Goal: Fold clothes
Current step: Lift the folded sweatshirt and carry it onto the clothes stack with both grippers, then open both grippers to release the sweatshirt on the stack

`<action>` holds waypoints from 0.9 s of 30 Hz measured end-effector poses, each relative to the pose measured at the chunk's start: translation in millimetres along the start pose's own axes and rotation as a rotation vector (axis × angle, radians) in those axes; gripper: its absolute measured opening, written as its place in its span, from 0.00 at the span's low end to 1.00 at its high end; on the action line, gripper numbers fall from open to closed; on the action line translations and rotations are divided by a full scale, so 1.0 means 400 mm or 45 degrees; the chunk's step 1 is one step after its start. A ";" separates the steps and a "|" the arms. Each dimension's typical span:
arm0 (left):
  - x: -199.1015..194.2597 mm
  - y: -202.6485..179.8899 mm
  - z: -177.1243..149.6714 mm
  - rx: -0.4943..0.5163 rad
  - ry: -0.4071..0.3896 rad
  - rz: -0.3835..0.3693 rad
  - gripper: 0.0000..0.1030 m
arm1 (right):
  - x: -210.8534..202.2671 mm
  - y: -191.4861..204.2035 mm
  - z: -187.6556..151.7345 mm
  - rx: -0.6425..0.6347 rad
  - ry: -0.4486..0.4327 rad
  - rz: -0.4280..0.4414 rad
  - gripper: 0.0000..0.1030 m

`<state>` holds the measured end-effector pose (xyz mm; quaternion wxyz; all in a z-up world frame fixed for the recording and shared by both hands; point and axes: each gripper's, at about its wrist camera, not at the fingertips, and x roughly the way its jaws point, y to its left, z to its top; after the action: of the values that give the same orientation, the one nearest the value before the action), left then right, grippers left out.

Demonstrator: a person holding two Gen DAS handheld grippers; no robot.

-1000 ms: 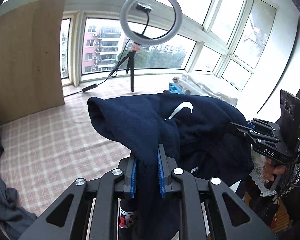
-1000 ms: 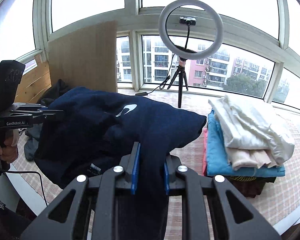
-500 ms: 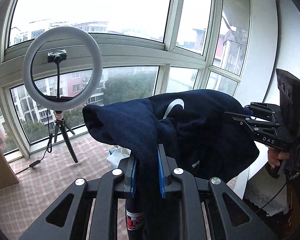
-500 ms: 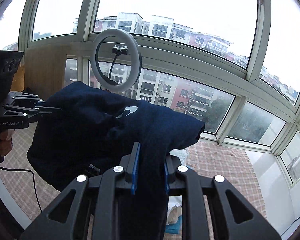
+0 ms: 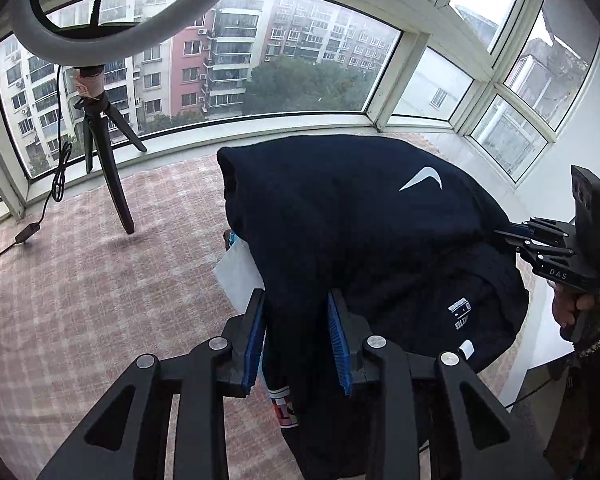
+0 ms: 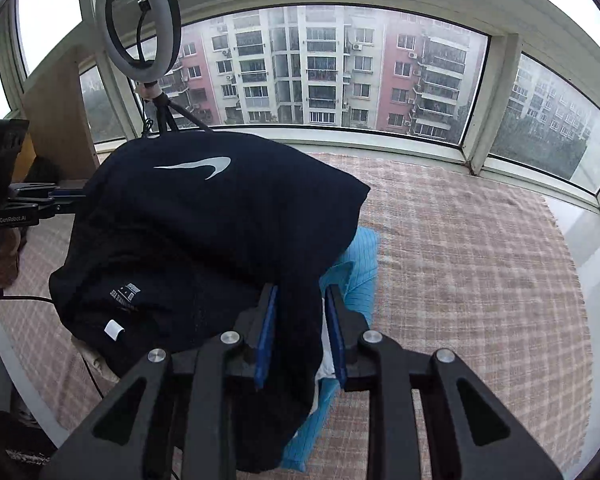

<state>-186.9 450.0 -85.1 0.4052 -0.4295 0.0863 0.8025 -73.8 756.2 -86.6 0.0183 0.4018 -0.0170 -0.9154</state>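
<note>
We hold the navy sweatshirt (image 5: 360, 216) up, left gripper (image 5: 296, 340) and right gripper (image 6: 300, 332) each clamped on its fabric (blue garment (image 6: 360, 272) beneath)

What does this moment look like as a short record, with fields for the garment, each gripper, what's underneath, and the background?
garment: navy shirt with a white swoosh, folded, held up between both grippers
left gripper: shut on the shirt's edge
right gripper: shut on the shirt's other edge
underneath: blue folded garment and a white one, partly hidden by the shirt
surface: pink checked cloth
background: ring light on a tripod, bay windows, apartment blocks outside
</note>
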 end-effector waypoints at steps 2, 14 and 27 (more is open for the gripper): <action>-0.073 -0.012 0.025 0.074 -0.056 0.052 0.27 | -0.054 -0.024 0.031 0.031 -0.094 0.009 0.29; 0.175 -0.126 0.162 0.235 0.072 0.104 0.30 | 0.278 0.062 0.135 0.013 0.099 0.010 0.29; 0.033 -0.219 -0.105 0.251 0.180 -0.130 0.27 | 0.056 0.164 -0.154 0.061 0.102 0.023 0.29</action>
<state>-101.4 494.8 -102.9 0.4786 -0.4467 0.1711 0.7363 -42.5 688.6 -141.7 0.0175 0.4384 -0.0418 -0.8976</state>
